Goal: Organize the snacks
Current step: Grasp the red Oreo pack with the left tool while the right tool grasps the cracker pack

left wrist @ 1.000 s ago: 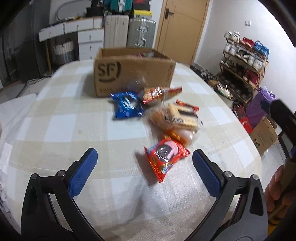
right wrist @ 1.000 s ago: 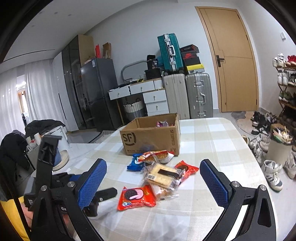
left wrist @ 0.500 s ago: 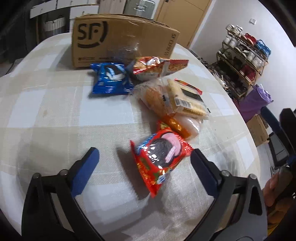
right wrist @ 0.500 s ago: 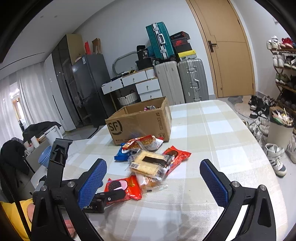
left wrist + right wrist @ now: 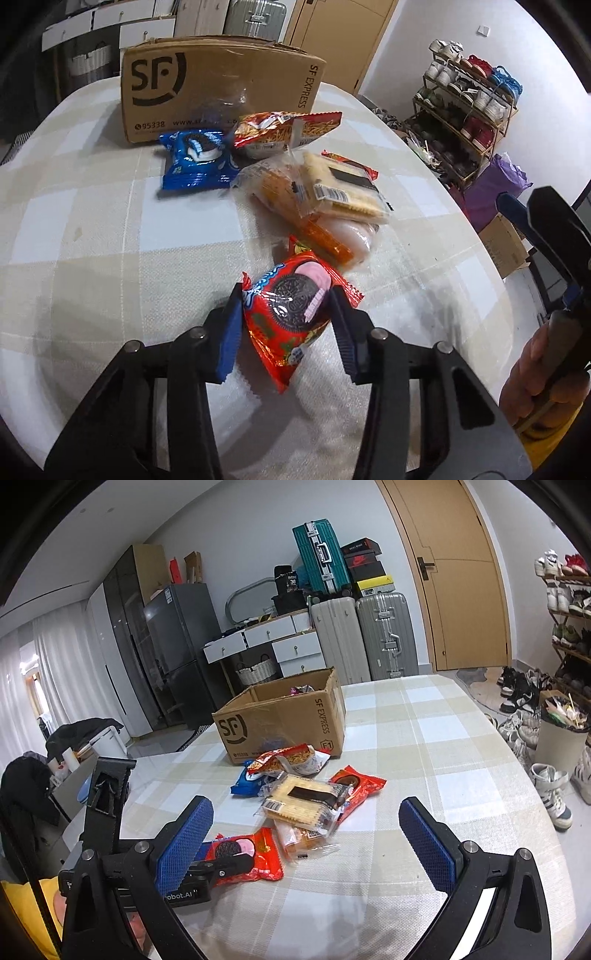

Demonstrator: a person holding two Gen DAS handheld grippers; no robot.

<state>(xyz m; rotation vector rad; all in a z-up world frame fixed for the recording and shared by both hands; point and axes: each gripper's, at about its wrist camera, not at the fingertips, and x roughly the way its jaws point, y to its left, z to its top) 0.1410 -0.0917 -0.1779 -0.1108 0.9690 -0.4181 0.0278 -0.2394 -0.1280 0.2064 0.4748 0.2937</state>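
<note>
My left gripper [image 5: 286, 325] is shut on a red Oreo packet [image 5: 291, 314] at the near side of the checked table [image 5: 92, 229]; the packet also shows in the right wrist view [image 5: 247, 856]. Beyond it lie a clear cracker pack [image 5: 332, 188], a blue Oreo packet [image 5: 195, 158] and a red noodle-snack bag [image 5: 284, 133]. An open SF cardboard box [image 5: 218, 96] stands behind them, with snacks inside [image 5: 301, 689]. My right gripper [image 5: 306, 842] is open and empty, above the table's near edge.
Another red packet [image 5: 356, 786] lies right of the cracker pack. A shoe rack [image 5: 469, 110] and boxes stand off the table's right side. Suitcases [image 5: 369, 638], drawers and a fridge line the far wall.
My left gripper moved forward and down over the red Oreo packet and closed on it. The right gripper drifted slightly closer to the table, still open.
</note>
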